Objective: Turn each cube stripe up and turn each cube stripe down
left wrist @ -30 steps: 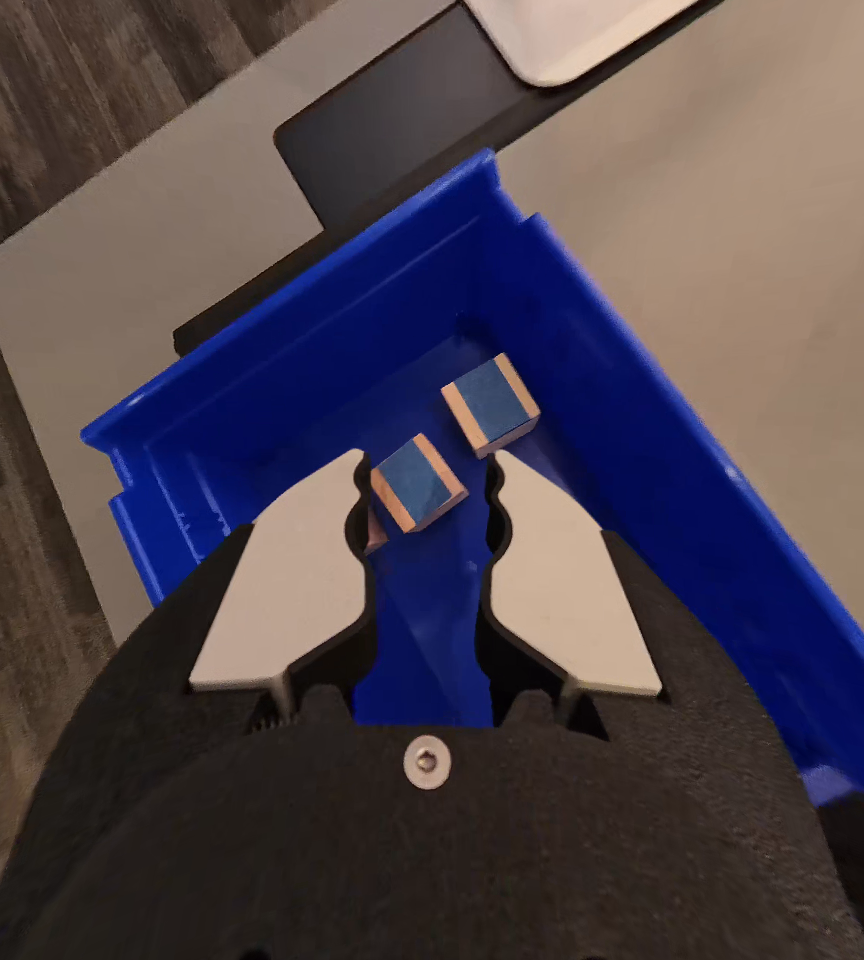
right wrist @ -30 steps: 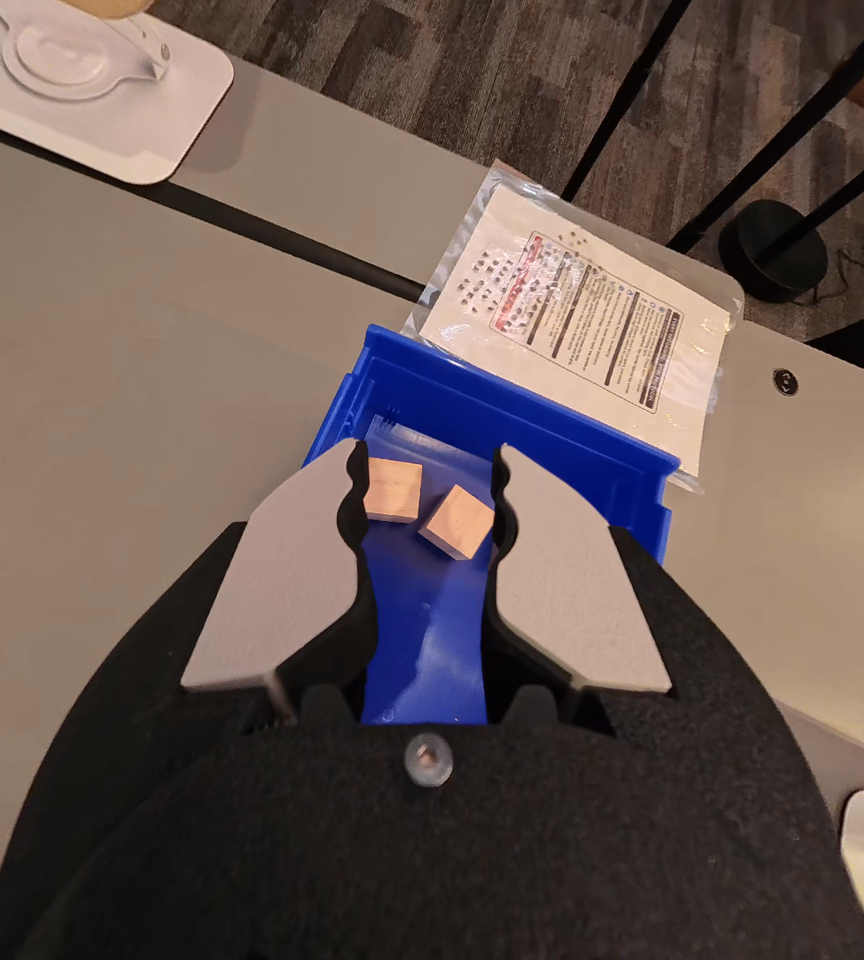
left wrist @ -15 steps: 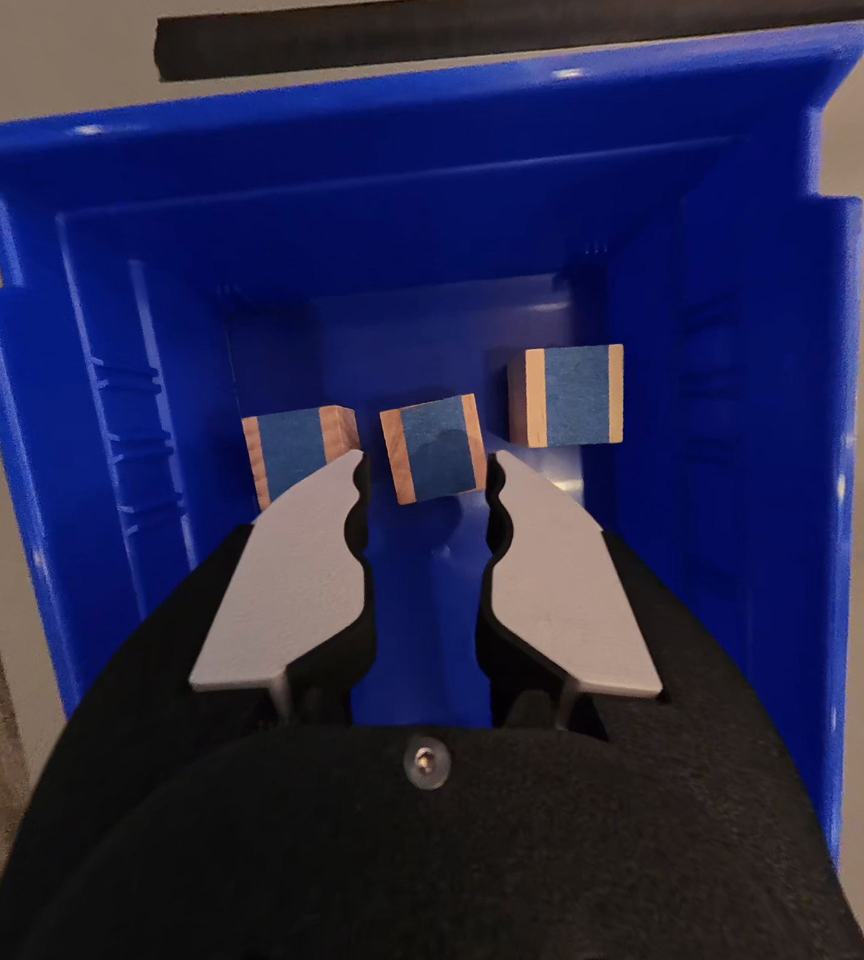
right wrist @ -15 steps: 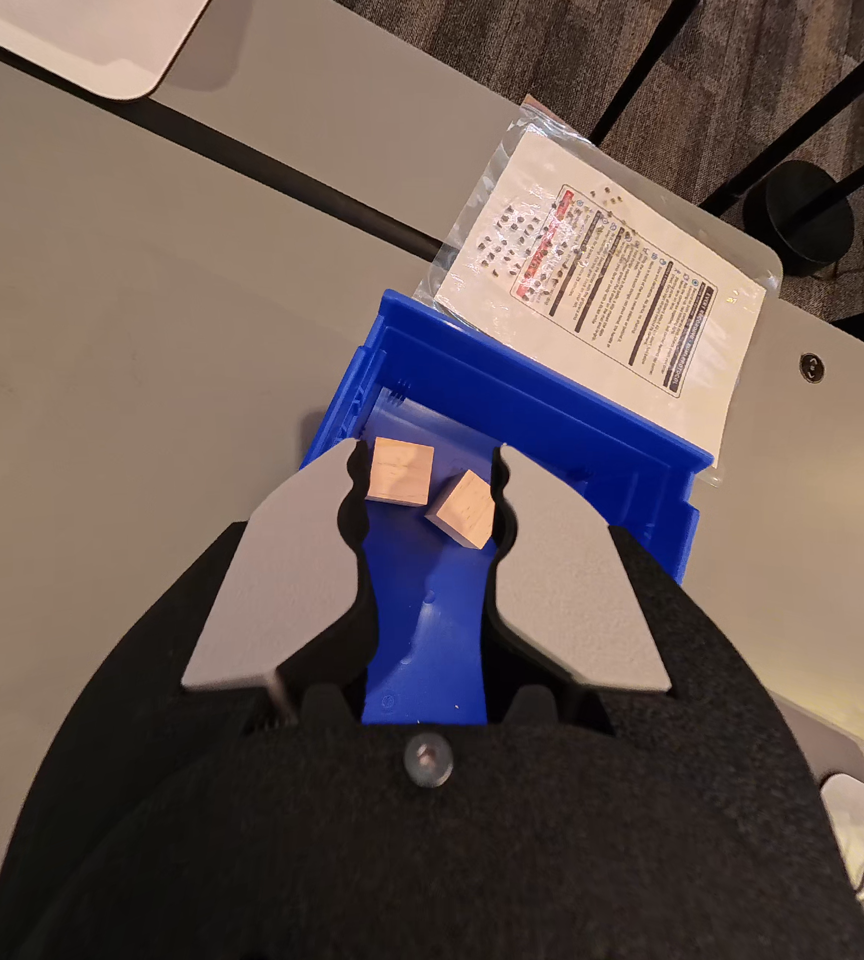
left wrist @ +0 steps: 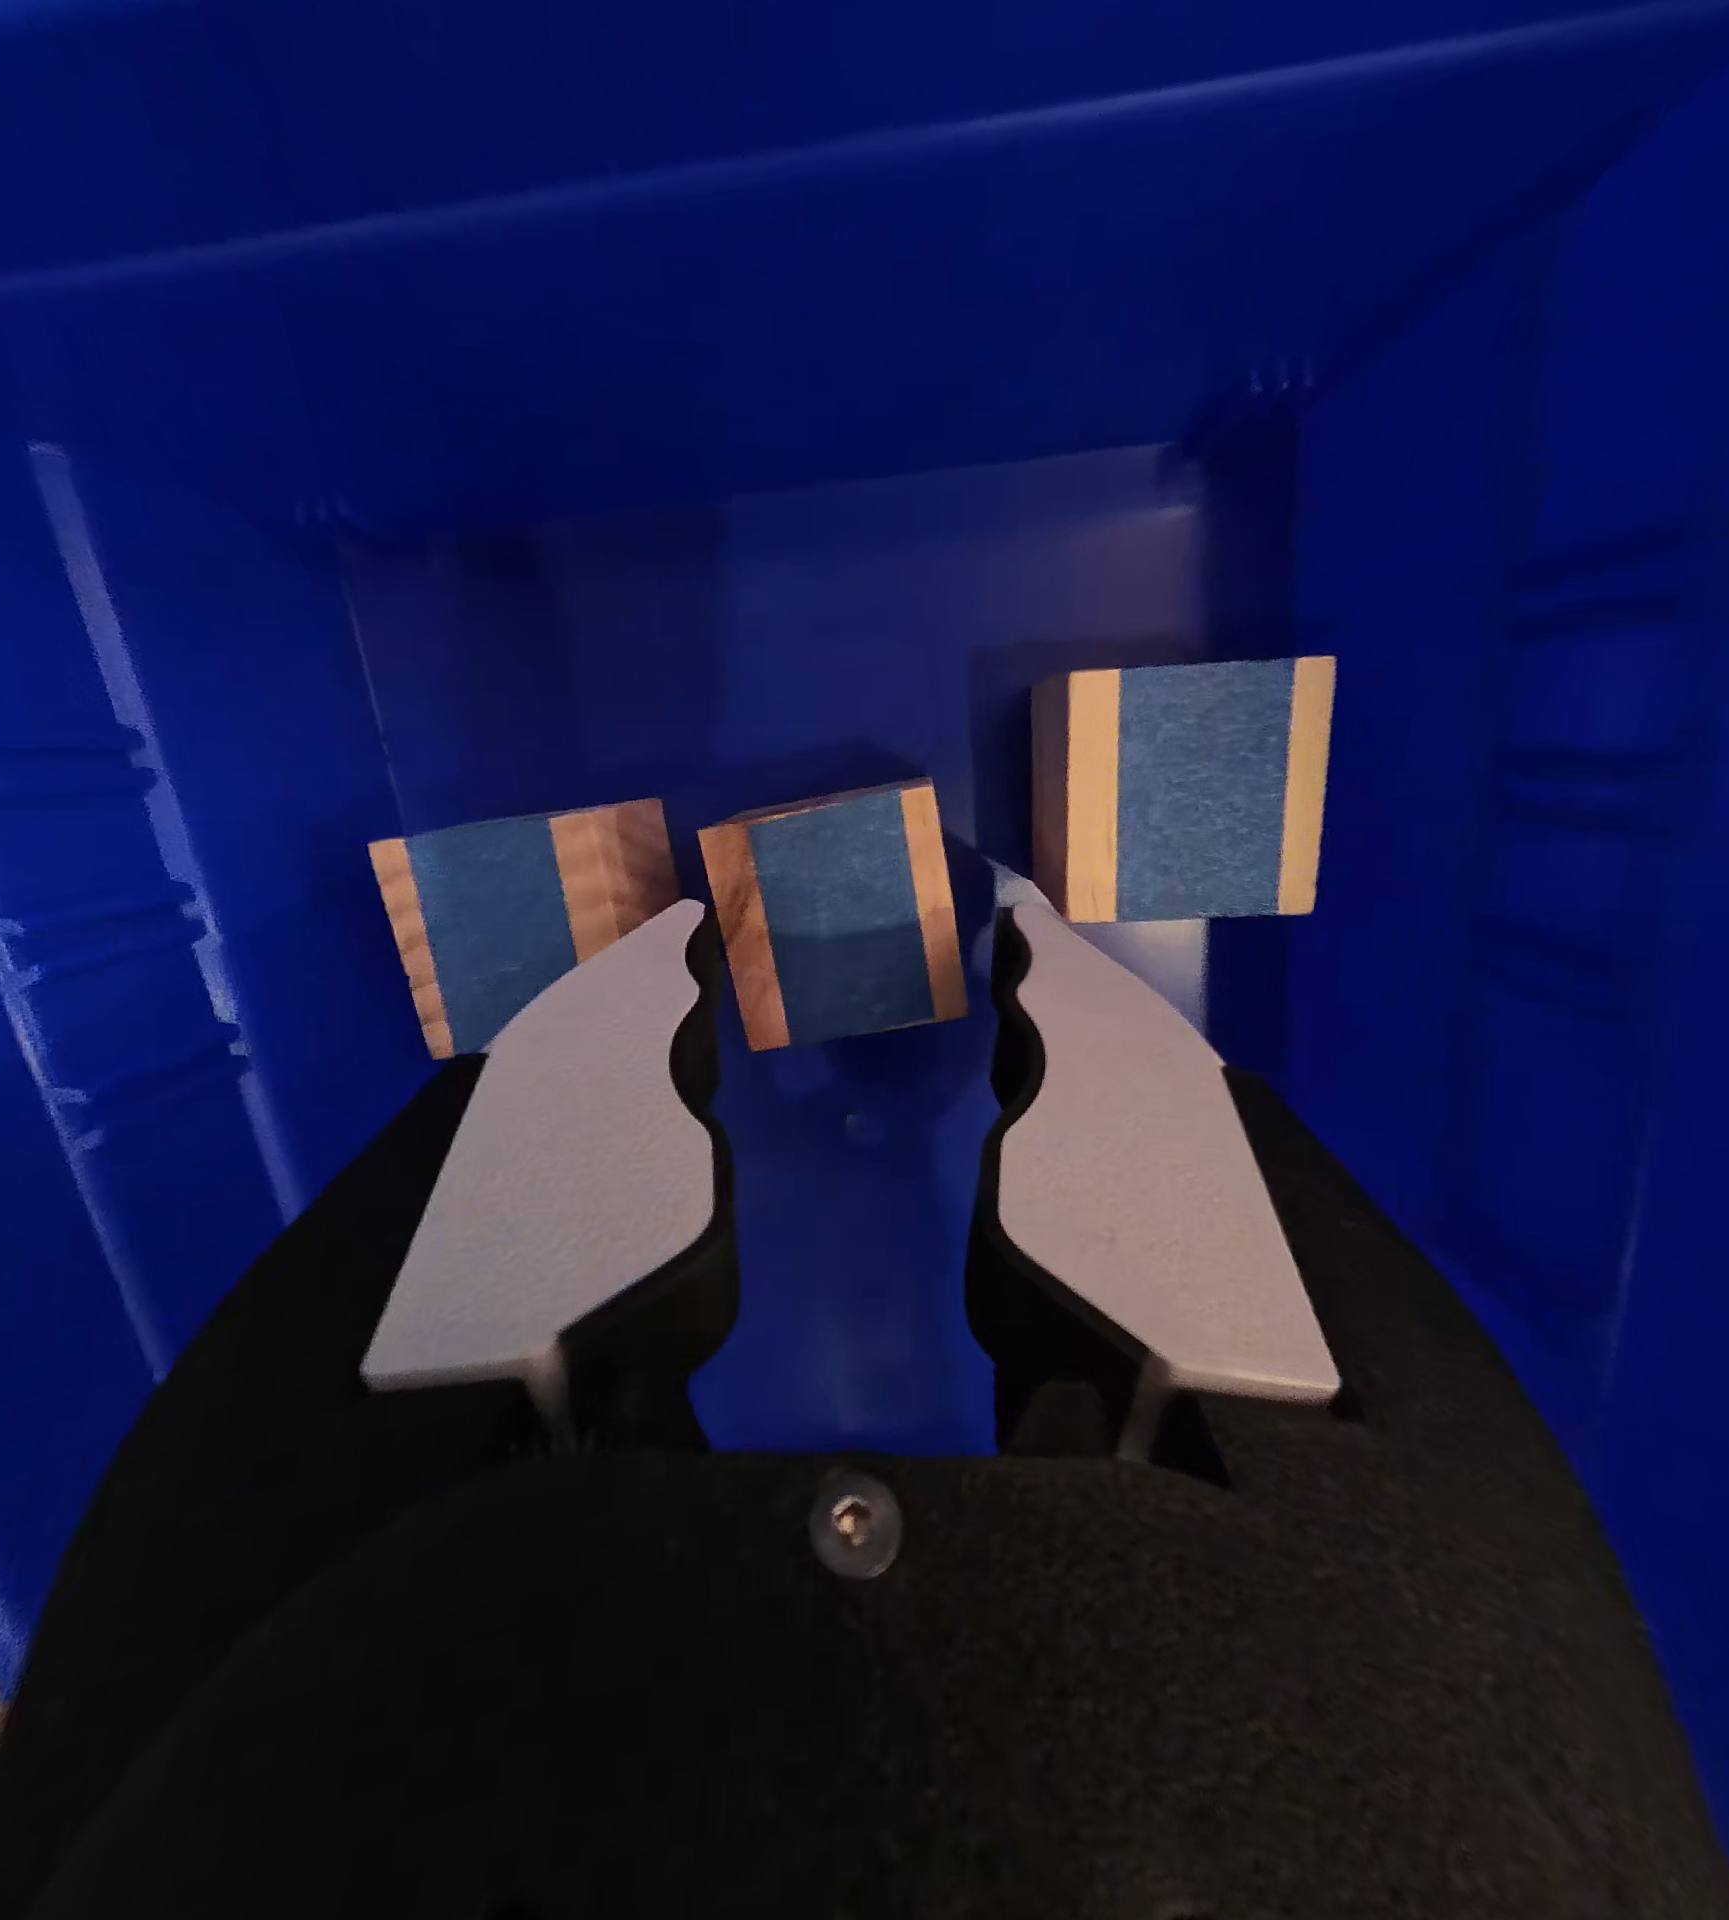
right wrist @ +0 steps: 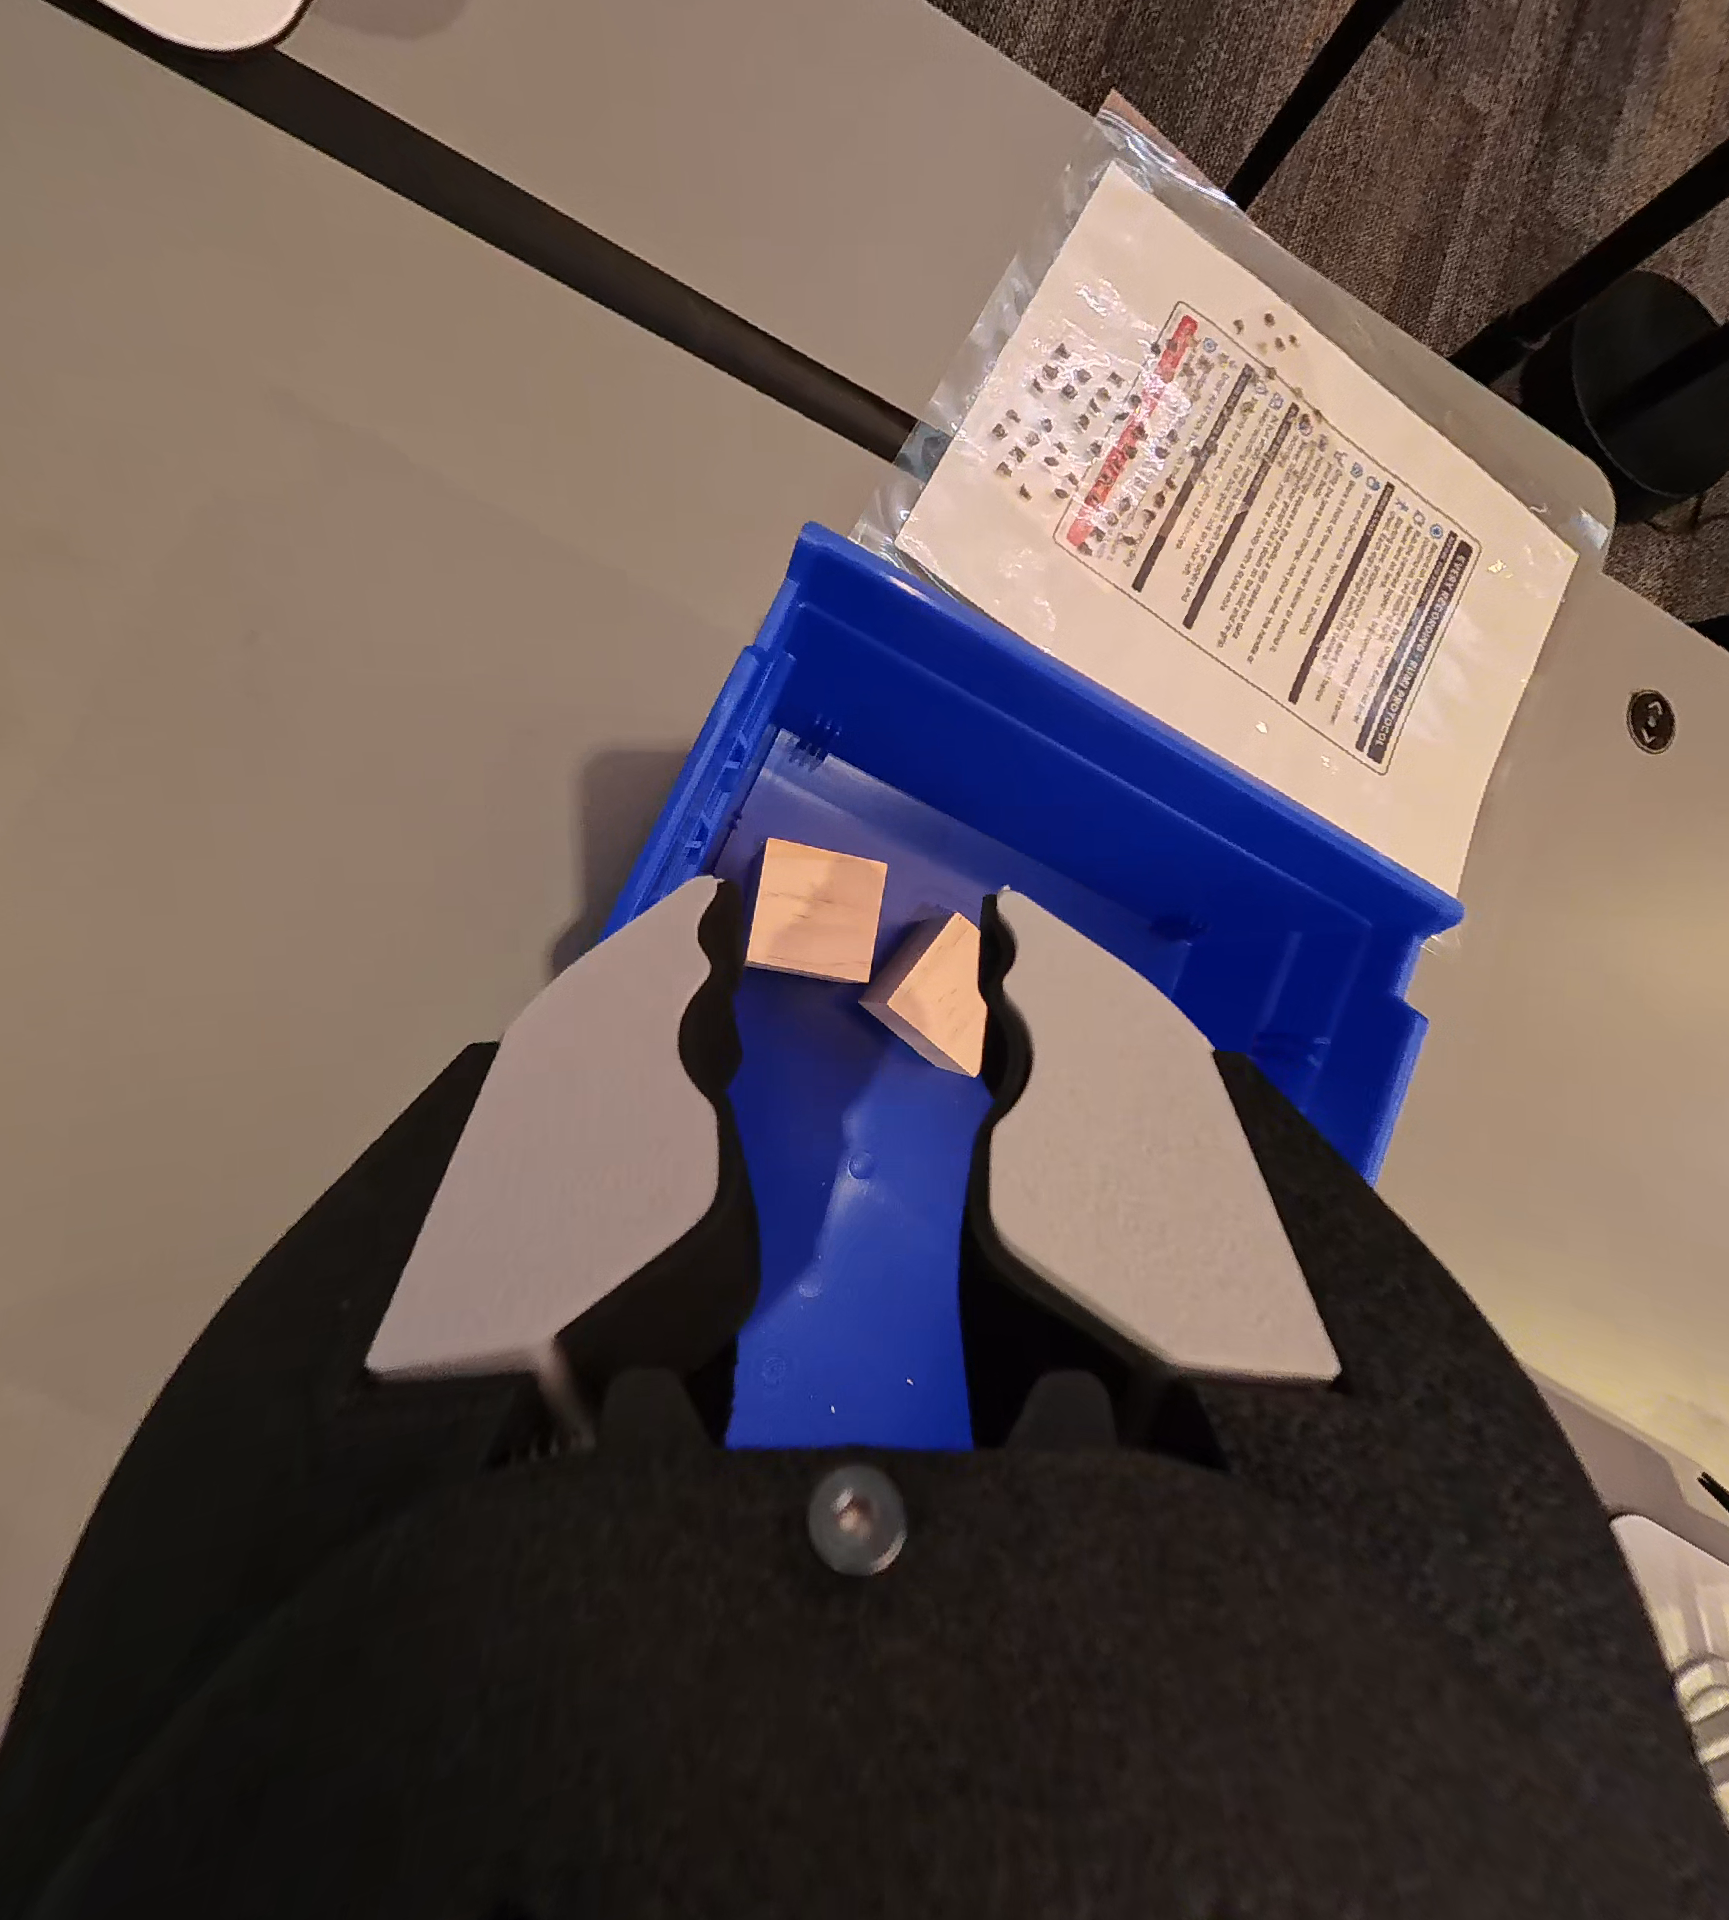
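Filling the left wrist view, a blue bin point(left wrist: 216, 520) holds three cubes stripe up: at ten point(left wrist: 517, 925), centre point(left wrist: 839, 914), two o'clock point(left wrist: 1192, 790). Another blue bin point(right wrist: 1099, 769) shows two plain-topped cubes point(right wrist: 813, 925) point(right wrist: 938, 997), probably stripe down. Left gripper point(left wrist: 849, 925) and right gripper point(right wrist: 855, 914) both gape, empty. Flipping seems barely begun.

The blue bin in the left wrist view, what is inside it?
Three wooden cubes lie in the blue bin, blue stripes up. The open left gripper hides the near floor.
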`<state>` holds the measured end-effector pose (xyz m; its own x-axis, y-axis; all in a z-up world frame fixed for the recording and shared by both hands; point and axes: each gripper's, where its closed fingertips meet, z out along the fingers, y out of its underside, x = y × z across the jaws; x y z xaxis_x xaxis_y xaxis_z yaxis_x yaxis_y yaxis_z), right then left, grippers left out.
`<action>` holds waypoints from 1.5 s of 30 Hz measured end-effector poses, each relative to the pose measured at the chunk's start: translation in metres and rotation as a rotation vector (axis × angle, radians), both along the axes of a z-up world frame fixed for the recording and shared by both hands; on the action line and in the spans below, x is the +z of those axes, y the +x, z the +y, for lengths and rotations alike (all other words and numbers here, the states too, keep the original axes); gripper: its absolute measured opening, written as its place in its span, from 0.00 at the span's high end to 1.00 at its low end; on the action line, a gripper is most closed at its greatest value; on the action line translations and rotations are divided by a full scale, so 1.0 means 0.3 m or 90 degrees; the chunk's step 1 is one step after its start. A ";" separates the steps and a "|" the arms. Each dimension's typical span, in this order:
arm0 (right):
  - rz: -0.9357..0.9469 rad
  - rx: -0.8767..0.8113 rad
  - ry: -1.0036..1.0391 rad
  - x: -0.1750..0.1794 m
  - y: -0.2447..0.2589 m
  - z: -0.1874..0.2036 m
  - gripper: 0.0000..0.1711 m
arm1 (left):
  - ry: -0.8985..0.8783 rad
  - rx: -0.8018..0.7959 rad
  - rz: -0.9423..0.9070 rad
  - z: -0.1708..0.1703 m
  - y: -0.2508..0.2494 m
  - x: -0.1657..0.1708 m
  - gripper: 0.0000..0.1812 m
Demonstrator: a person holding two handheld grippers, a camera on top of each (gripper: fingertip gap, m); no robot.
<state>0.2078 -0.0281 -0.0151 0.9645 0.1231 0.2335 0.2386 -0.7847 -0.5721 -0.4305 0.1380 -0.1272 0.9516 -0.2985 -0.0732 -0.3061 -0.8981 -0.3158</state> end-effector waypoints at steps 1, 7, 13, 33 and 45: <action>-0.001 0.000 -0.001 -0.001 0.000 0.000 0.75 | -0.003 0.001 0.003 0.001 -0.003 -0.007 0.73; -0.005 -0.001 -0.004 -0.001 0.006 -0.005 0.75 | -0.010 -0.002 -0.001 0.001 -0.009 -0.018 0.74; -0.013 0.005 -0.002 0.006 -0.004 -0.006 0.76 | -0.020 -0.019 -0.033 -0.017 0.000 0.017 0.74; 0.046 0.589 0.524 0.286 -1.082 -0.017 0.52 | 0.083 -0.547 -0.707 -0.516 0.758 0.685 0.75; 0.009 0.548 0.664 0.224 -1.219 -0.056 0.62 | -0.063 -0.597 -0.817 -0.639 0.935 0.634 0.75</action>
